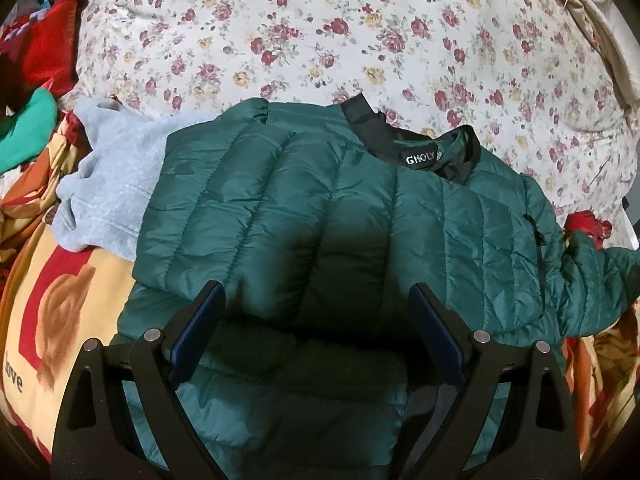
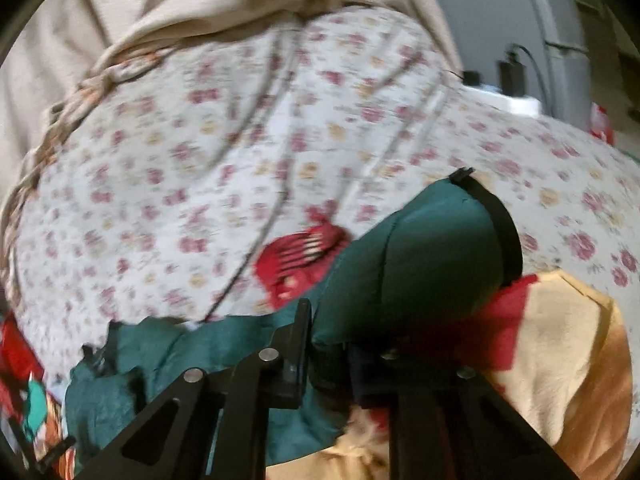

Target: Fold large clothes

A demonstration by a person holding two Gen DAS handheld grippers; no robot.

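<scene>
Dark green quilted puffer jacket [image 1: 320,208], glossy and lightly crinkled, stitched in long padded channels, spread straight ahead of the left claw [image 1: 316,304] and running under it. Left claw spread wide, blue-faced pads [image 1: 430,320] standing apart above the fabric, nothing between them. Black ribbed collar [image 1: 370,120] at the far edge of the jacket, with a black neck label [image 1: 420,159] lettered in white. One sleeve [image 1: 592,292] trailing away to the right of the left claw. Soft pale grey fleece garment [image 1: 108,184], crumpled, ahead and to the left, partly tucked under the jacket's edge. Plush blanket in cream, red and tan [image 1: 60,320] beneath it all, printed with the word "love" at lower left. White quilt sprigged with small red and yellow roses [image 1: 320,32] mounded beyond the collar; red and bright green cloth [image 1: 32,120] heaped far left. From the right wrist, a blurred view: right claw [image 2: 332,364] closed on a puffy green fold of the jacket [image 2: 420,264], the padded bulge with its black edge trim [image 2: 508,240] swelling just ahead of the pads. Rose quilt [image 2: 240,160] filling the space beyond, plush blanket [image 2: 560,340] to the right, beige draped cloth [image 2: 120,8] at the far top.
</scene>
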